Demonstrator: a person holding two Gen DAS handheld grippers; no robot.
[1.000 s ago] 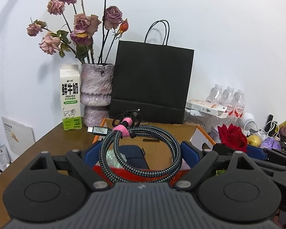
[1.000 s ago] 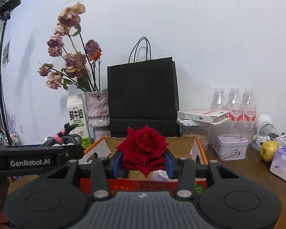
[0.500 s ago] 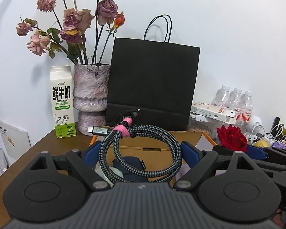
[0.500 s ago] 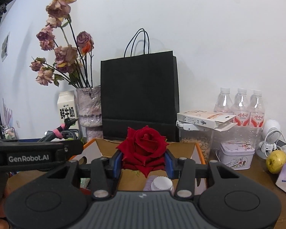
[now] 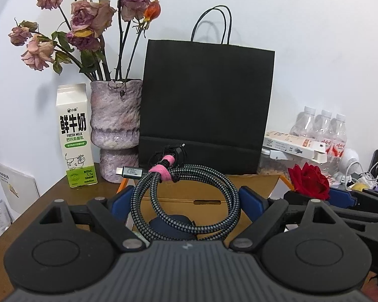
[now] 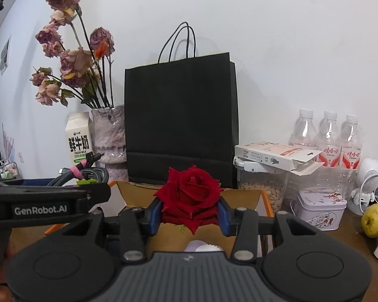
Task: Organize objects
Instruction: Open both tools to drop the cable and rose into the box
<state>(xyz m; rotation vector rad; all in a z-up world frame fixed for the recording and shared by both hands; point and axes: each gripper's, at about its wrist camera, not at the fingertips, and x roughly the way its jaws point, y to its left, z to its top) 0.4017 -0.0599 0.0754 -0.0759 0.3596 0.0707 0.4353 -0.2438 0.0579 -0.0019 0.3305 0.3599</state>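
Note:
My left gripper (image 5: 186, 198) is shut on a coiled grey braided cable (image 5: 206, 170) bound with a pink strap; both blue pads press on the coil's sides. A red rose bloom (image 6: 192, 191) sits clamped between the blue pads of my right gripper (image 6: 190, 214). Both grippers hover side by side over an open cardboard box (image 6: 138, 195) with orange edges. In the left wrist view the rose (image 5: 308, 181) shows at the right. In the right wrist view the cable (image 6: 88, 173) shows at the left. Inside the box lie a dark blue pouch (image 5: 174, 224) and a white cap (image 6: 201, 246).
Behind the box a black paper bag (image 5: 206, 105) stands against the wall. Left of it are a vase of dried roses (image 5: 116, 115) and a milk carton (image 5: 74, 136). To the right are a seed jar (image 6: 262, 191), water bottles (image 6: 327, 136), a tin (image 6: 320, 206) and a pear (image 6: 374, 220).
Both grippers have moved forward towards the box and the bag, which now look larger and nearer. The cable and the rose stay gripped as before.

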